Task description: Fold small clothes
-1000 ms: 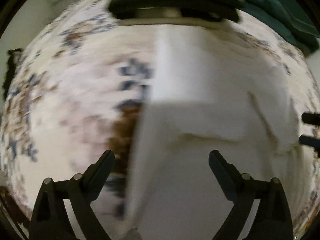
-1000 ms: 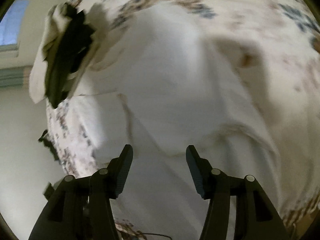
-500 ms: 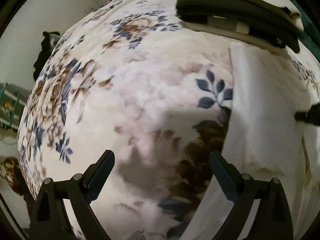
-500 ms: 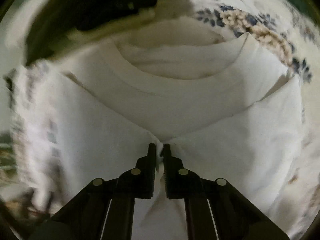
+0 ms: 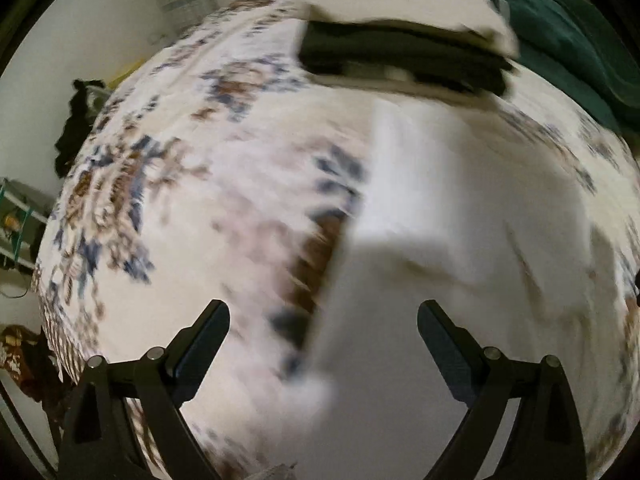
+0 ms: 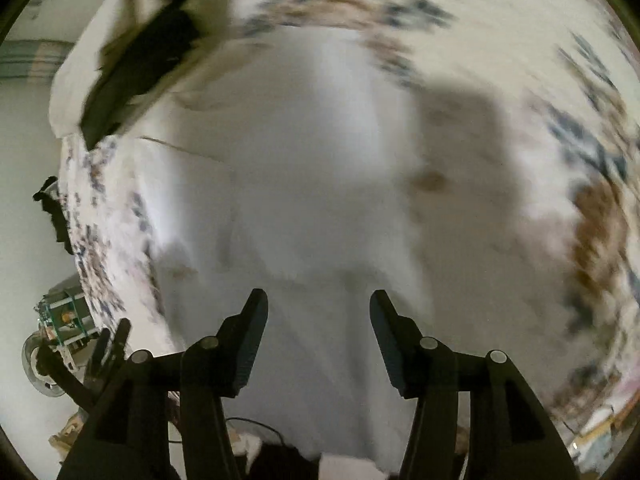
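Since half a second ago the right gripper (image 6: 318,308) has let go of the white garment (image 6: 304,168): its jaws, then pinched together on the cloth near the neckline, now stand apart and are opening, with nothing pressed between the pads; fabric lies below the gap, not gripped. Left wrist view has swung back over the garment edge; before, it looked mostly at bare blanket. Left gripper (image 5: 322,320) has its jaws wide apart, empty, hanging above the boundary between garment (image 5: 460,208) and the floral blanket (image 5: 168,184). Garment lies flat on the blanket, folded into a long panel, left edge straight; a crease runs across it in the left wrist view. Both views are motion-blurred, so fine folds cannot be read. Stack of folded clothes (image 5: 404,56), dark layers between pale ones, sits on the blanket just beyond the garment's far end; in the right wrist view the stack (image 6: 140,56) is at upper left. Dark green cloth (image 5: 572,52) lies beside the stack, to its right.
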